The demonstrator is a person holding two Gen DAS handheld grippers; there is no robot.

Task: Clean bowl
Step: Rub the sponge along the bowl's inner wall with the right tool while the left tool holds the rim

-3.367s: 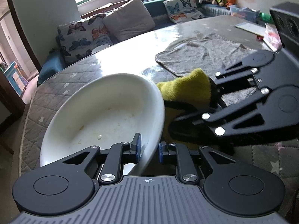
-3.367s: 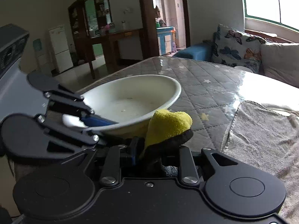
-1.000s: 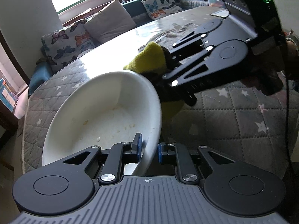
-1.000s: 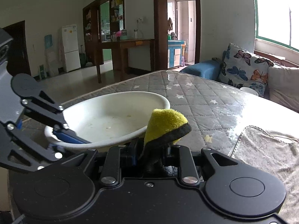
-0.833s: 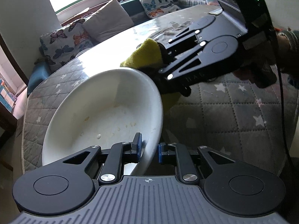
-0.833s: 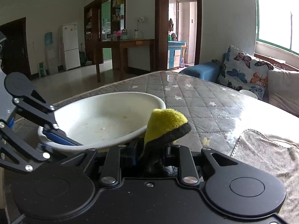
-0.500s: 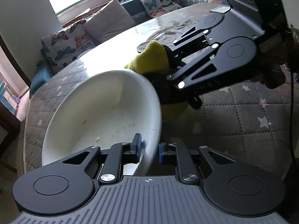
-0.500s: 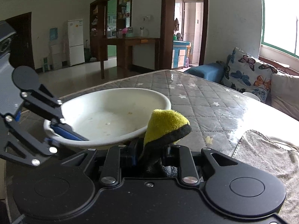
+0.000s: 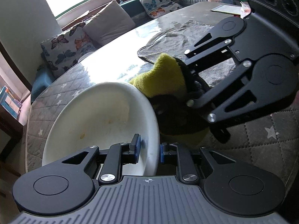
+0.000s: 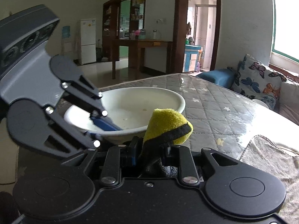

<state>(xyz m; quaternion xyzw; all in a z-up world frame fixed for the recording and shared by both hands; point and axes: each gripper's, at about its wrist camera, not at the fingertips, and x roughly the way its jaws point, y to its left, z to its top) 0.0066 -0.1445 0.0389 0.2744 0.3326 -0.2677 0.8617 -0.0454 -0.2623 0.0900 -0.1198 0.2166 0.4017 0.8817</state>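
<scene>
A white bowl (image 9: 97, 119) with a few crumbs and smears inside is tilted above the quilted table. My left gripper (image 9: 148, 150) is shut on its near right rim, one blue pad inside and one outside. From the right wrist view, that gripper (image 10: 101, 127) reaches in from the left across the bowl (image 10: 142, 100). My right gripper (image 10: 149, 151) is shut on a yellow cloth with a black edge (image 10: 166, 123). The cloth (image 9: 162, 76) sits outside the bowl against its far right rim.
A grey towel (image 9: 186, 39) lies spread on the table to the right of the bowl, also seen as the towel (image 10: 271, 160). Butterfly cushions (image 9: 65, 46) line a bench past the table's far edge. Papers and a plastic box (image 9: 224, 7) stand at the far end.
The right gripper has risen with the cloth from beside the bowl's wall to rim height, then shifted slightly along the rim. The left gripper keeps its hold on the rim.
</scene>
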